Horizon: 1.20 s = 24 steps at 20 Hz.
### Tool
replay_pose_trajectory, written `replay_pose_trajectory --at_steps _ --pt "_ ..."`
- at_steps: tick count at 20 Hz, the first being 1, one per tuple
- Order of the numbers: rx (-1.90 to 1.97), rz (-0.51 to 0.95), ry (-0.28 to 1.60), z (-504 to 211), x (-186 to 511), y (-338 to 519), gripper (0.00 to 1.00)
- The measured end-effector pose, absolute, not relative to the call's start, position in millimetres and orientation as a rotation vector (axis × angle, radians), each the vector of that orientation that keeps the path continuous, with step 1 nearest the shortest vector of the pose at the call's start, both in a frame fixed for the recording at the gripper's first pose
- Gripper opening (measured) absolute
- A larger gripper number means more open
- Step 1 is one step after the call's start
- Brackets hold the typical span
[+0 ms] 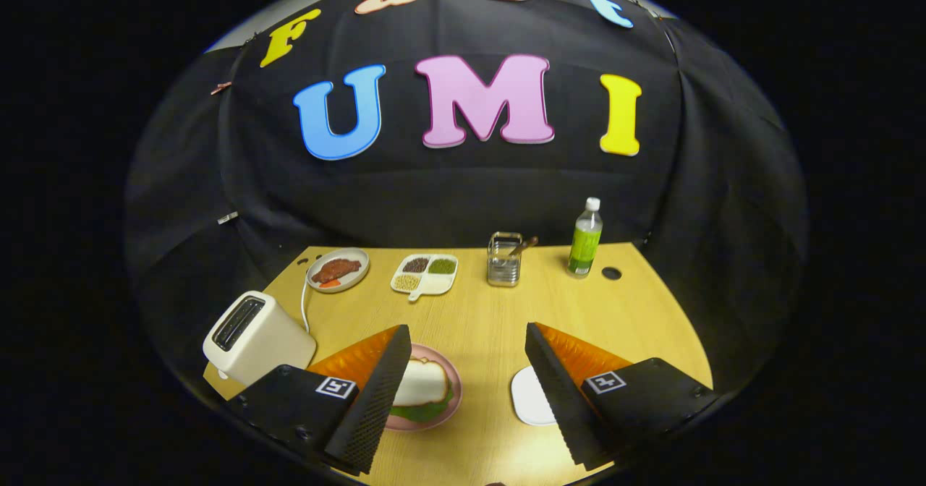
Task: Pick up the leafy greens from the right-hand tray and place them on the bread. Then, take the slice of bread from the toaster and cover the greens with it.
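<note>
- Wooden table (492, 327) lies bare between the fingers.
- Gripper (468, 377) gapes wide, holding nothing.
- Bread (422, 382) covers greens (423, 411) on plate (454, 381), beside left finger.
- Toaster (255, 335) at table's left edge.

**Staged kitchen booth**

A mock kitchen set: black cloth wall (463, 189) behind a wooden table (506, 312) laid with a toaster (255, 338), divided dish (425, 274), meat plate (338, 270), bottle (585, 239) and utensil holder (503, 259).

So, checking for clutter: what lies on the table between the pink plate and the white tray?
Nothing: in the gripper view bare wood separates the pink plate from the white tray, beneath the open tool.
</note>
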State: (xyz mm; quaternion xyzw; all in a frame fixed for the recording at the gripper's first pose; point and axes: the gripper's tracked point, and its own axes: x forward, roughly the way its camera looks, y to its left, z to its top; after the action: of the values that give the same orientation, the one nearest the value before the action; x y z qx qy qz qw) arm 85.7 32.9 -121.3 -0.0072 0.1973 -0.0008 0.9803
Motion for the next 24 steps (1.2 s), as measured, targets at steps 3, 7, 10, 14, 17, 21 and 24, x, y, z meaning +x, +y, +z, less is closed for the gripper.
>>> replay_pose_trajectory --at_steps 3,7,10,14,17,21,24 --pt "-0.043 -0.022 0.292 -72.6 68.6 21.6 0.99" --pt "-0.025 -0.046 0.155 -22.0 37.6 8.9 0.98" --pt "-0.045 -0.074 0.121 -13.4 12.3 -13.4 0.98" --pt "0.008 -0.088 0.112 -13.7 0.5 -28.3 0.98" --pt "-0.088 -0.055 0.122 -18.6 11.5 -44.7 0.98" --pt "-0.087 0.006 0.123 -15.7 19.8 -35.2 0.98" --pt "-0.091 0.052 0.145 -22.6 27.5 -32.1 0.98"
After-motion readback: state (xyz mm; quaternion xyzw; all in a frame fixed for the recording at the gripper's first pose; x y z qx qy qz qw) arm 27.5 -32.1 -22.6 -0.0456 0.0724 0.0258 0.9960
